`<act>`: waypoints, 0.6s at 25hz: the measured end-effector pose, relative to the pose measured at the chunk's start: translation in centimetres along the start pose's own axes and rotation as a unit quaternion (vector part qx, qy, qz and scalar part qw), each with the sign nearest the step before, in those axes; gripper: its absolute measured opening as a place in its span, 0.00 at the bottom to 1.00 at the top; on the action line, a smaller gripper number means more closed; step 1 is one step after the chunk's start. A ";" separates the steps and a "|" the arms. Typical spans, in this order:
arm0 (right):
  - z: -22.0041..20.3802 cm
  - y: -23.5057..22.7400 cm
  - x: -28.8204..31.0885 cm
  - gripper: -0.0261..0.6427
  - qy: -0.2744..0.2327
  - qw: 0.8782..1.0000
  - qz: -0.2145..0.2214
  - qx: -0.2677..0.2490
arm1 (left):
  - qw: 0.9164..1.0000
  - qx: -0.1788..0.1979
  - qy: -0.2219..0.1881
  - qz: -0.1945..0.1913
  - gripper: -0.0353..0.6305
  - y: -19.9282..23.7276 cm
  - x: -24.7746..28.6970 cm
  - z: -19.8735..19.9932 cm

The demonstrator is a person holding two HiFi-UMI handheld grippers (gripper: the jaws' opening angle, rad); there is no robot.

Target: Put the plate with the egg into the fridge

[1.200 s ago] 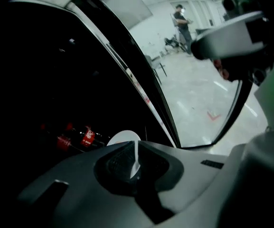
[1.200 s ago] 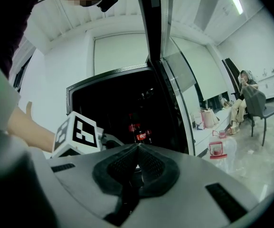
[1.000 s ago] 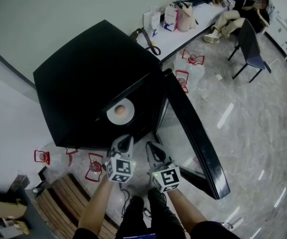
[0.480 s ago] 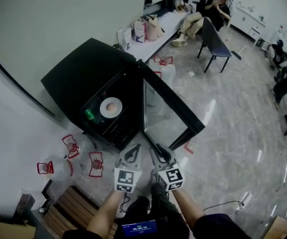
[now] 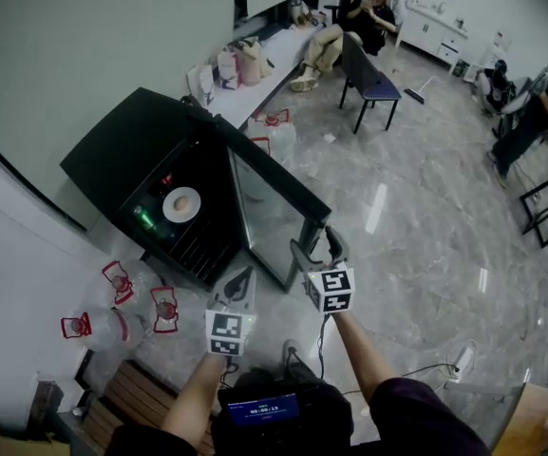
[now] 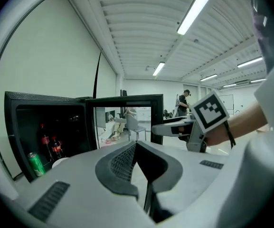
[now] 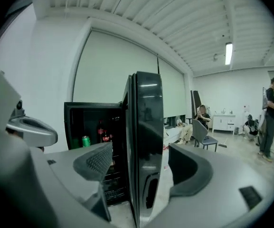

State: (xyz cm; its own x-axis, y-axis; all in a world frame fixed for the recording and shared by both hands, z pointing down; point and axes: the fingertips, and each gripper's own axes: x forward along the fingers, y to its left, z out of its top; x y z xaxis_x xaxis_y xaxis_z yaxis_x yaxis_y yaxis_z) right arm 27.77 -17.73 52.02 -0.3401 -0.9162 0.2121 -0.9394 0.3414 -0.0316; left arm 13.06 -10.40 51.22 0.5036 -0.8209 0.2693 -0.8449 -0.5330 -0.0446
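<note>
The black fridge [image 5: 126, 150] stands open, its glass door [image 5: 274, 193] swung out to the right. Inside, a white plate [image 5: 181, 205] with a brown egg [image 5: 183, 200] rests on a shelf; only the plate's rim [image 6: 61, 163] shows in the left gripper view. My left gripper [image 5: 238, 281] is shut and empty, held back from the fridge front. My right gripper [image 5: 317, 249] is near the door's free edge [image 7: 146, 146]. Its jaws have just been opening; the edge shows between them with a gap on each side.
A green can [image 6: 34, 163] and dark bottles [image 6: 49, 141] stand in the fridge. Water jugs with red handles [image 5: 122, 288] sit left of it, a wooden pallet [image 5: 131, 397] nearer me. A seated person [image 5: 349, 17], a chair [image 5: 368, 74] and bags [image 5: 231, 65] are behind.
Both grippers have drawn back from the fridge, which now looks smaller and farther. The right gripper's jaws went from shut to wide open. The plate with the egg stays on its shelf.
</note>
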 end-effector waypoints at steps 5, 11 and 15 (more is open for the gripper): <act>0.7 0.8 0.7 0.57 -0.004 0.999 0.035 -0.005 | 1.000 -0.001 0.009 0.027 0.07 -0.9 -0.6 -0.3; 0.3 5.3 -1.2 0.57 -0.008 0.993 0.116 -0.014 | 0.997 -0.013 0.013 0.072 0.07 -1.0 -2.1 -1.2; 0.2 10.3 -2.2 0.57 -0.018 0.978 0.208 -0.020 | 0.993 -0.028 0.014 0.110 0.07 -0.2 -3.9 -1.8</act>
State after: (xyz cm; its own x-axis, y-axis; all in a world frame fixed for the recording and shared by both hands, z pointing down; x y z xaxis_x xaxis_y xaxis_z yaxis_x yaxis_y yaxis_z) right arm 18.79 -12.22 51.05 -0.6946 -0.7025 0.1551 -0.7170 0.6937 -0.0687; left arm 11.00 -6.74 51.89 0.3002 -0.9101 0.2857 -0.9435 -0.3274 -0.0515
